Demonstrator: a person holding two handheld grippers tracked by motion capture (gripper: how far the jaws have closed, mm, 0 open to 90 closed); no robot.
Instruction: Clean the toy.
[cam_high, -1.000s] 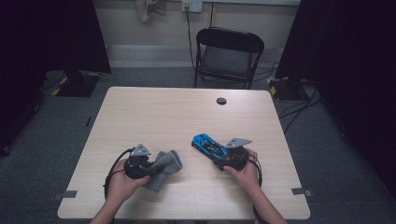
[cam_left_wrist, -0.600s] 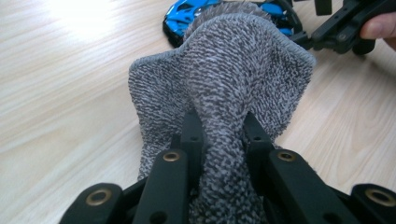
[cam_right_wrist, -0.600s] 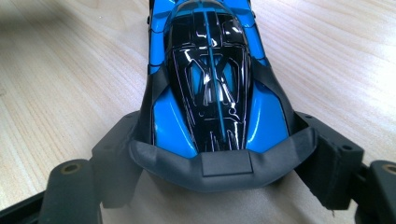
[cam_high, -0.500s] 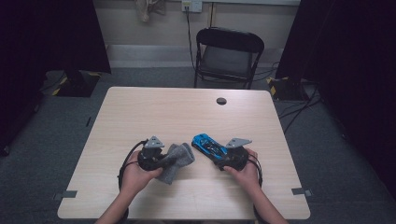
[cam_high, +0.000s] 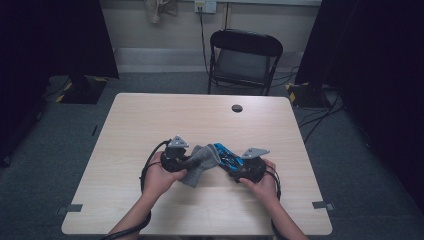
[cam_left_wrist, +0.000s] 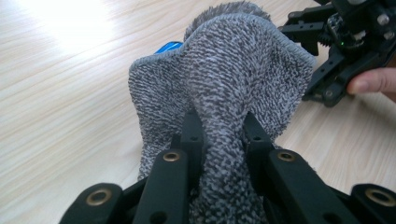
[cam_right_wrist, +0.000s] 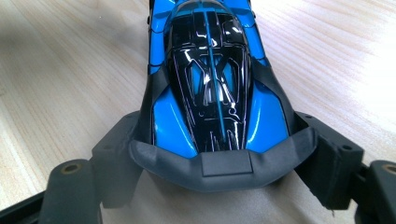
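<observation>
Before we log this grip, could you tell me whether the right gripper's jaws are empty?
No, the right gripper is clamped on the glossy blue-and-black toy car.

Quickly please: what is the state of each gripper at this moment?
Left gripper: closed, its fingers pinch a fold of the grey cloth.
Right gripper: closed on the blue and black toy car, gripping its end from both sides.

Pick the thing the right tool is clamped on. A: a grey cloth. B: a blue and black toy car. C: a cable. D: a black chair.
B: in the right gripper view the right tool has its jaws pressed on both sides of the blue and black toy car, which lies on the table.
</observation>
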